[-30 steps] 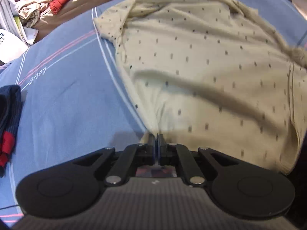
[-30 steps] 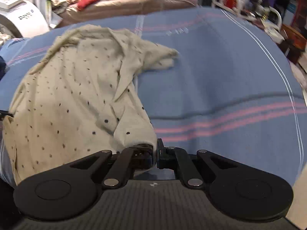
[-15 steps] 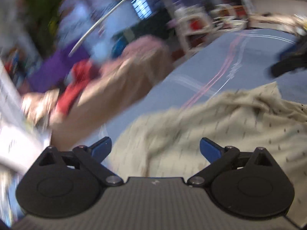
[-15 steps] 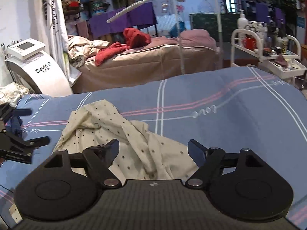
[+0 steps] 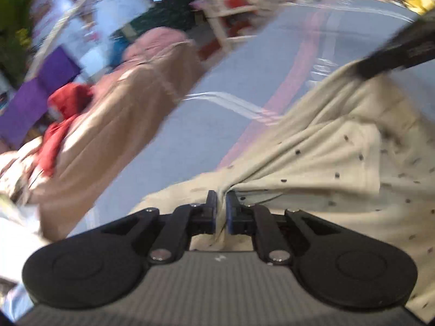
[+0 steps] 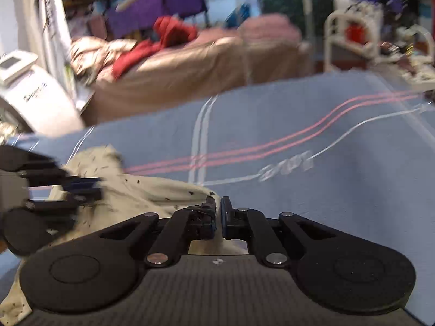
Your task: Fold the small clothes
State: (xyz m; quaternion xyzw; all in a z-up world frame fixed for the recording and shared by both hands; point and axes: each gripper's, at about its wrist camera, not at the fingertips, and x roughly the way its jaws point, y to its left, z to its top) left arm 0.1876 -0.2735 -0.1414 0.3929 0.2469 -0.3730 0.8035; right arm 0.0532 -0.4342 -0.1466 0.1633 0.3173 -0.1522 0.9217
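Note:
A cream shirt with small dark dots (image 5: 326,163) lies crumpled on the blue striped bedsheet (image 5: 231,76). My left gripper (image 5: 221,197) is closing tight on a bunched edge of the shirt, and cloth shows between the blue pads. My right gripper (image 6: 218,203) is also closing, pinching another edge of the shirt (image 6: 152,190) where it meets the sheet (image 6: 299,190). In the right wrist view the left gripper (image 6: 62,187) is blurred at the far left over the same shirt. The right gripper (image 5: 394,54) appears as a dark blur at the upper right of the left wrist view.
Beyond the bed's far edge stands a brown padded couch (image 6: 190,62) with a red cloth (image 6: 168,35) on it. A white machine (image 6: 35,100) stands at the left, a white trolley (image 6: 353,35) at the right.
Both grippers held the shirt a second ago, let go and stood open half a second ago, and now grip it again at new edges. Both views swung up toward the room.

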